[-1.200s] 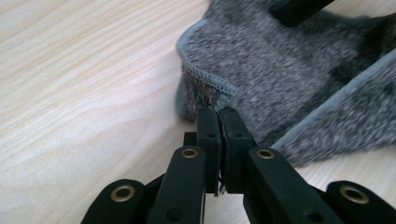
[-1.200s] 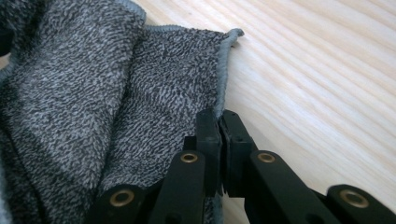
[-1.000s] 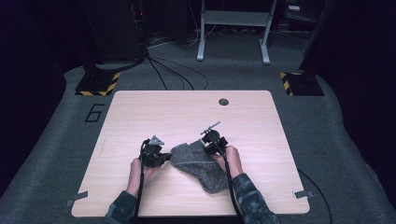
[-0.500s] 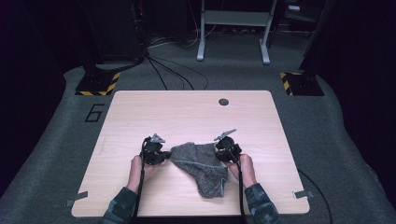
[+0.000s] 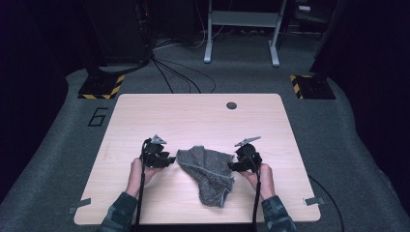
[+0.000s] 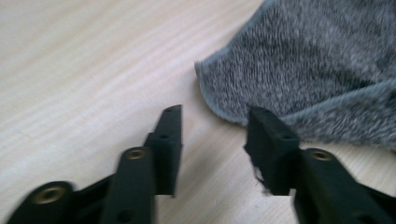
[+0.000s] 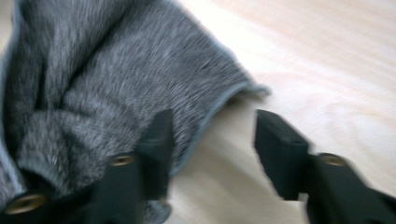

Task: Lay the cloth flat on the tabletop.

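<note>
Nearest you, the grey cloth (image 5: 209, 173) lies crumpled on the wooden table (image 5: 193, 116), its long tail trailing toward your edge and its wider part between your two hands. Your left gripper (image 5: 164, 159) sits just beside the cloth's left corner, jaws spread apart and grasping nothing; in the left gripper view that hemmed corner (image 6: 219, 88) lies on the wood just ahead of the gap, with one jaw touching or nearly touching the cloth's edge. Your right gripper (image 5: 238, 164) is at the cloth's right edge, jaws likewise released; in the right gripper view one jaw is over the cloth (image 7: 116, 88) and the other over bare wood, the hem running between them. Beyond the cloth, a small round dark hole (image 5: 231, 105) marks the table's far edge.
</note>
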{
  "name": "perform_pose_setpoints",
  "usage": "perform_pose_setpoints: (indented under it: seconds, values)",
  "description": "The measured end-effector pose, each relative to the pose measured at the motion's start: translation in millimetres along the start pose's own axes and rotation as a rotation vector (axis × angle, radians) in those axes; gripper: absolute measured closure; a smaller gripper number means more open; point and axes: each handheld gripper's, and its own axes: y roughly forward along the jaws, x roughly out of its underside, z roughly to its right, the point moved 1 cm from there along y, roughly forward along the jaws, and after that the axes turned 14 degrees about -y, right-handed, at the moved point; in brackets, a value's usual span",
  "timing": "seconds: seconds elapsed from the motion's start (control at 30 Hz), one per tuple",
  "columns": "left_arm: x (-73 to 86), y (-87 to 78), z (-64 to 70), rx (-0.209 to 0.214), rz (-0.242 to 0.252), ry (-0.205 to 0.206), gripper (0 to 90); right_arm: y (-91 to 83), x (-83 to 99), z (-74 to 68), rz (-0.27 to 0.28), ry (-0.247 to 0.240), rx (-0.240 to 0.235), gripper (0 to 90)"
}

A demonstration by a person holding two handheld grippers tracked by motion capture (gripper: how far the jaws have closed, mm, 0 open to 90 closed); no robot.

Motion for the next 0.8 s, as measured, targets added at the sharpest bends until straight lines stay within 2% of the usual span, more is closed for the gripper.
perform_pose_setpoints:
  seconds: [0.07, 0.1, 0.13, 0.17, 0.27, 0.3, 0.37, 0.4, 0.47, 0.53, 0.6, 0.67, 0.7, 0.8]
  values:
    - [-2.4, -1.5, -0.1, -0.006, 0.008, 0.002, 45.0, -4.5, -2.1, 8.2, 0.042, 0.015, 0.001, 36.7]
    - [-7.3, -1.6, -0.6, -0.014, 0.016, -0.002, 42.6, -5.5, -3.5, 11.5, 0.062, 0.029, 0.018, 33.9]
    - [-7.3, -1.6, -0.6, -0.014, 0.016, -0.002, 40.6, -5.5, -3.5, 11.5, 0.062, 0.029, 0.018, 33.9]
    - [-12.3, 3.0, -1.3, -0.012, 0.021, -0.018, 38.9, -5.7, -6.8, 20.3, 0.089, 0.053, 0.024, 35.4]
    - [-17.2, 9.9, -1.0, -0.023, 0.012, -0.017, 38.0, -1.0, -12.3, 28.3, 0.111, 0.080, 0.044, 40.1]
    - [-21.6, 17.7, 1.2, -0.034, -0.004, -0.006, 38.0, 1.9, -14.6, 29.8, 0.109, 0.096, 0.041, 40.4]
    - [-24.2, 24.9, 3.4, -0.056, -0.016, 0.011, 37.9, 7.6, -17.4, 32.6, 0.097, 0.091, 0.040, 43.3]
    - [-24.2, 24.9, 3.4, -0.056, -0.016, 0.011, 38.0, 11.9, -19.1, 32.2, 0.086, 0.098, 0.042, 43.4]
    - [-26.3, 36.2, 4.5, -0.073, -0.042, 0.014, 38.5, 22.0, -21.2, 30.7, 0.054, 0.096, 0.031, 46.2]
    - [-26.2, 39.6, 4.3, -0.079, -0.051, 0.020, 39.5, 25.7, -21.3, 29.4, 0.039, 0.091, 0.034, 46.6]
    - [-24.9, 44.5, 4.2, -0.081, -0.069, 0.032, 46.8, 34.4, -19.4, 25.1, 0.002, 0.084, 0.032, 48.2]
    - [-24.2, 46.5, 4.9, -0.092, -0.078, 0.045, 47.3, 36.2, -18.7, 23.8, -0.009, 0.079, 0.039, 48.5]
    - [-23.8, 47.7, 5.6, -0.096, -0.086, 0.058, 50.9, 39.3, -17.0, 22.0, -0.027, 0.073, 0.051, 48.6]
    - [-22.7, 49.2, 6.8, -0.102, -0.088, 0.071, 54.0, 40.6, -12.9, 21.1, -0.037, 0.066, 0.063, 50.1]
